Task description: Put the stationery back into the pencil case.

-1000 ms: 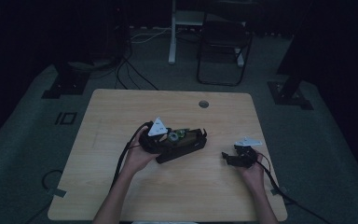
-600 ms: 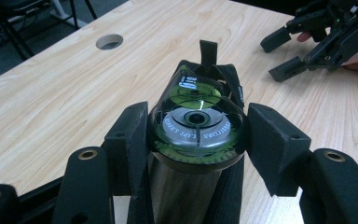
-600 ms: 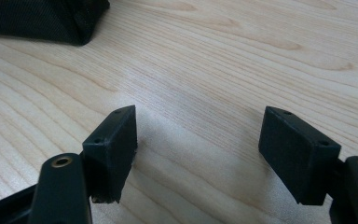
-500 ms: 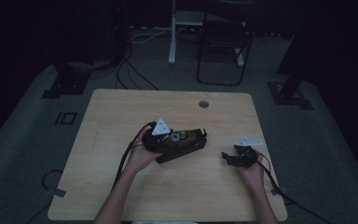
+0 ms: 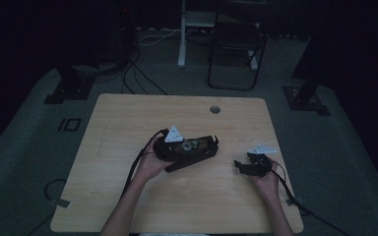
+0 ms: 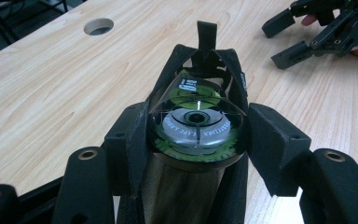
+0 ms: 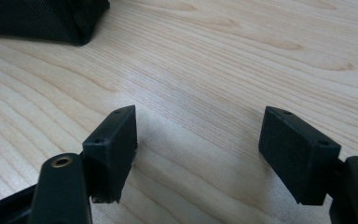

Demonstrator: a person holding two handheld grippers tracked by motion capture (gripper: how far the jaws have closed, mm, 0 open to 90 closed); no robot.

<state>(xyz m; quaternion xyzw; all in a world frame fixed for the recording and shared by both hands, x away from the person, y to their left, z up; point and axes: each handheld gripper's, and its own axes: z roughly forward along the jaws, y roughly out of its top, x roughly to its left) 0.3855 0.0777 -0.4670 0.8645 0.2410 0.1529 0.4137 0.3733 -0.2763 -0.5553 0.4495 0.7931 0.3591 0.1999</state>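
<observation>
One glossy round cylinder (image 6: 196, 128) in a black fabric pouch (image 6: 233, 70), pale woodgrain table (image 6: 51, 79).

Dim, murky high view, brighter gripper views, blurred near edges

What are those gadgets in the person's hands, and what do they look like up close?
Each is a black two-jaw tool. The left gripper and the right gripper carry a pale grey three-cornered plate on top and trail a dark cable. Their fingers are blocky black pads with small screw holes and brass-coloured pivots. Forearms are bare.
</observation>
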